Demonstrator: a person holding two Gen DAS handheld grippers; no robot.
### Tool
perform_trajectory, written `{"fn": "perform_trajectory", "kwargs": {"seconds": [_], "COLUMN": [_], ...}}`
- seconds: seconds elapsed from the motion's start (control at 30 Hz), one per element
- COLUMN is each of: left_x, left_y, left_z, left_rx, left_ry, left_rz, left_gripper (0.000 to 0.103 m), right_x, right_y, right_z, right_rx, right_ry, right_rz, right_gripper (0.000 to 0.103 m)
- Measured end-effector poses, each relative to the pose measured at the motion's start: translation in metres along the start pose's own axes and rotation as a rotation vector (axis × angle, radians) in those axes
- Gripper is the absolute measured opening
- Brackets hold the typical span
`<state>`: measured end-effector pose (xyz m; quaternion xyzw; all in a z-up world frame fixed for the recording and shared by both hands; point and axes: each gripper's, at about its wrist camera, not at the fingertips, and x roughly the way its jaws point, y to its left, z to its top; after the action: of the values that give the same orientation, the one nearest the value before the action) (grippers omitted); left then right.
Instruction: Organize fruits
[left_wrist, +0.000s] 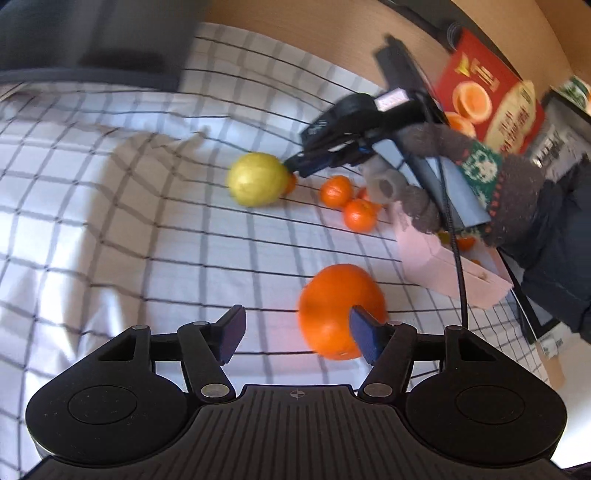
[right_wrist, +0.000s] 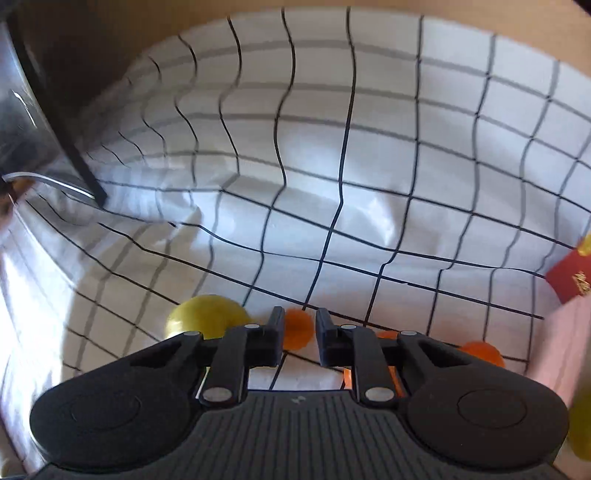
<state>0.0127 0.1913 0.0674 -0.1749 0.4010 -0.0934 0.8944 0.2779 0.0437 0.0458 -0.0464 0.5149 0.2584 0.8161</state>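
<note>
In the left wrist view a large orange (left_wrist: 338, 308) lies on the checked cloth, partly behind my right fingertip. My left gripper (left_wrist: 295, 332) is open and empty, the orange mostly outside its gap. Farther off a yellow pear-like fruit (left_wrist: 256, 179) and several small mandarins (left_wrist: 336, 190) lie near a pink box (left_wrist: 443, 258). My right gripper (left_wrist: 295, 166) reaches beside the yellow fruit. In the right wrist view my right gripper (right_wrist: 300, 325) is narrowly open with a small mandarin (right_wrist: 297, 328) just beyond the gap; the yellow fruit (right_wrist: 207, 314) is to its left.
A red fruit carton (left_wrist: 491, 99) stands behind the pink box at the right; it also shows at the edge of the right wrist view (right_wrist: 569, 277). A dark object (left_wrist: 92, 37) sits at the far left. The wrinkled checked cloth (right_wrist: 369, 147) covers the surface.
</note>
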Motion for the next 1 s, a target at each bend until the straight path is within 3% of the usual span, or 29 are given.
{"fn": "perform_trajectory", "kwargs": {"seconds": [0.13, 0.53, 0.8, 1.0], "left_x": [-0.004, 0.003, 0.002, -0.005], "left_y": [0.015, -0.002, -0.002, 0.0], "left_z": [0.002, 0.003, 0.001, -0.002], "left_rx": [-0.042, -0.024, -0.048, -0.051], "left_ry": [-0.001, 0.017, 0.015, 0.001], "left_rz": [0.03, -0.009, 0.004, 0.019], "left_gripper": [0.067, 0.067, 0.066, 0.066], "right_x": [0.008, 0.01, 0.009, 0.0], "right_y": [0.003, 0.009, 0.005, 0.008], "right_z": [0.004, -0.001, -0.006, -0.017], "right_rx": [0.01, 0.034, 0.056, 0.038], "right_ry": [0.004, -0.029, -0.044, -0.049], "right_rz": [0.044, 0.028, 0.048, 0.009], "right_gripper": [0.019, 0.023, 0.024, 0.023]}}
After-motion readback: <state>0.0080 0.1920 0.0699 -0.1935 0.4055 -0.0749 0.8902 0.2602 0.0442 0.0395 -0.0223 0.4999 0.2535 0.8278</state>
